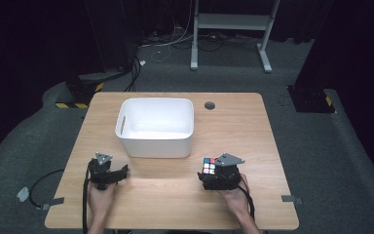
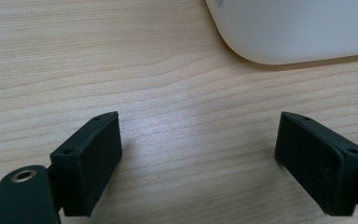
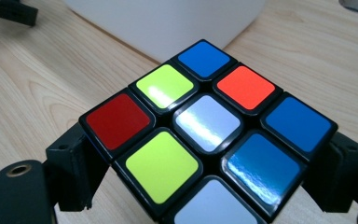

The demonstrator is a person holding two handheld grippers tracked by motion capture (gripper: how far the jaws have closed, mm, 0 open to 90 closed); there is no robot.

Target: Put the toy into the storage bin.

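Two grippers rest low over a pale wooden bench [image 1: 175, 190], one in each of my hands, with a white plastic bin [image 1: 155, 127] standing just beyond them near the middle. My right gripper [image 1: 214, 174] has its two black jaws pressed against opposite sides of a scrambled colour-puzzle cube [image 3: 209, 130], so the cube sits clamped between them with one face of red, yellow-green, white, blue and orange squares turned up toward the gripper's camera. From above, the cube [image 1: 209, 165] is on the bench's right half, just in front of the bin's near right corner and apart from its wall. I cannot tell whether it is lifted or touching the wood. Gripping it by the side faces keeps it from twisting and leaves it free to be carried; the open bin close by looks like a likely place to drop it, though that is my guess. My left gripper [image 2: 198, 158] is spread wide with nothing between its jaws, bare wood under it, parked beside the bin's rounded near left corner [image 2: 242, 46], probably to stay clear.
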